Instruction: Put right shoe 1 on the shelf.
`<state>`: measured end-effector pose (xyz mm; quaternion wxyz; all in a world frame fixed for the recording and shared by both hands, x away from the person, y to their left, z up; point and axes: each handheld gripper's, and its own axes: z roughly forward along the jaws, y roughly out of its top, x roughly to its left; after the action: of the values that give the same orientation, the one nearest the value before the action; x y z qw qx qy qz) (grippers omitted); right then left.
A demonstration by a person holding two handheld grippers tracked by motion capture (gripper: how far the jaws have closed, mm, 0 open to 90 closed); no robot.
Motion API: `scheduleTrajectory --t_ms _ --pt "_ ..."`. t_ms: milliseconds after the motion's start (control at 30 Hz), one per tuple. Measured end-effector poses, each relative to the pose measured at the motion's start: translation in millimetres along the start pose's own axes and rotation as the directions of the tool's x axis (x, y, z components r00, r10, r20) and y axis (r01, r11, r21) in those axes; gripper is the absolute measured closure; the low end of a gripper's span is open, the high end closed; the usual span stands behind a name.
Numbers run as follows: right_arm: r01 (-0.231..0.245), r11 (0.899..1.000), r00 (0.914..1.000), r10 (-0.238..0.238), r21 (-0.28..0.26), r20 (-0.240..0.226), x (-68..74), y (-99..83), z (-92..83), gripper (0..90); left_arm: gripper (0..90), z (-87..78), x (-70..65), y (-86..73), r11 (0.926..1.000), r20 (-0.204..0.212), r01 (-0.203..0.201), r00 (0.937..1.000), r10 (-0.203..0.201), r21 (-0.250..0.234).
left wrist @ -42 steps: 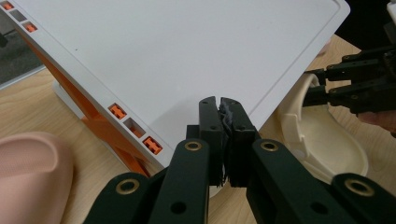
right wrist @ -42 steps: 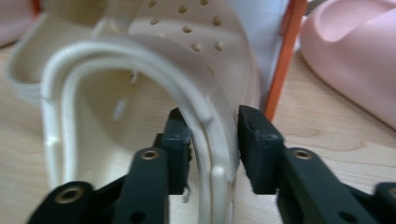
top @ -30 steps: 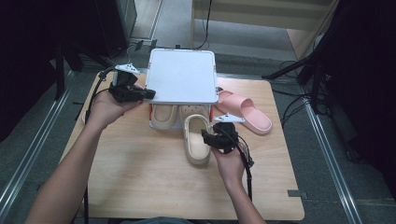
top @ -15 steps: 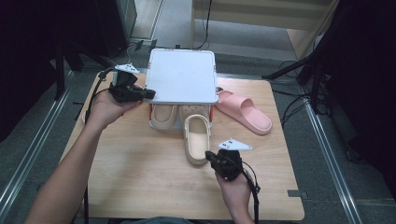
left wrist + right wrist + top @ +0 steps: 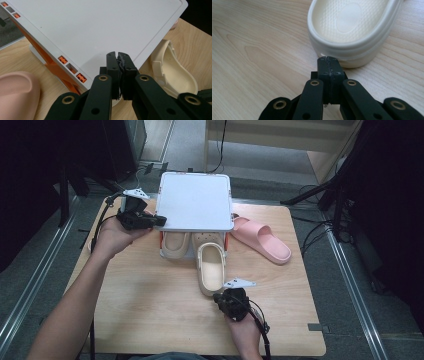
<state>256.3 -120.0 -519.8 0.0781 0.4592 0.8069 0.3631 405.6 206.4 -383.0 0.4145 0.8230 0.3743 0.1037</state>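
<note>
Nearest the person, the right tongs (image 5: 225,296) hang just short of the heel of the cream rubber clog (image 5: 211,268), jaws pressed together on nothing, so that shoe lies free on the pale wooden desk (image 5: 150,315), toe half under the lid. Further out, the left tongs (image 5: 159,220) pinch the edge of the flat white plastic lid (image 5: 194,200), propping it up (surely to bare the orange-framed box (image 5: 53,68)). A second cream clog (image 5: 175,245) sits beneath, a pink foam slide (image 5: 262,240) beyond
</note>
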Motion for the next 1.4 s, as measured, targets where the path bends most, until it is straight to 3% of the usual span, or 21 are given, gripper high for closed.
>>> scheduleTrajectory --t_ms 133,300,600,1000,1300,1400 --pt "0.011 1.0 0.9999 -0.011 0.001 -0.004 2.6 7.6 2.9 90.0 87.6 0.0 -0.1 0.0 1.0 -0.001 0.0 1.0 0.0 0.0" --pt "0.027 0.999 0.9996 -0.027 -0.04 0.005 1.9 24.9 2.2 90.0 87.4 0.0 0.6 -0.2 1.0 0.005 0.003 1.0 -0.003 -0.002" --pt "-0.009 0.998 0.9999 0.009 -0.068 -0.006 -13.4 50.1 20.0 90.0 87.4 0.4 0.4 -0.1 1.0 0.008 0.003 1.0 -0.003 -0.002" --pt "0.001 0.996 0.9998 0.001 -0.092 0.021 -28.9 83.4 44.6 90.0 87.4 0.6 -0.5 0.1 1.0 0.008 0.003 1.0 -0.003 -0.002" --pt "-0.004 0.994 1.0 0.004 -0.112 0.004 -34.6 94.4 58.6 88.6 87.1 0.6 -0.8 0.2 1.0 0.006 -0.003 1.0 0.003 -0.002" --pt "-0.015 0.994 0.9999 0.015 -0.11 0.0 -34.4 94.2 58.6 86.9 86.3 0.7 0.1 0.1 0.9999 0.015 0.011 0.9998 -0.011 -0.004"
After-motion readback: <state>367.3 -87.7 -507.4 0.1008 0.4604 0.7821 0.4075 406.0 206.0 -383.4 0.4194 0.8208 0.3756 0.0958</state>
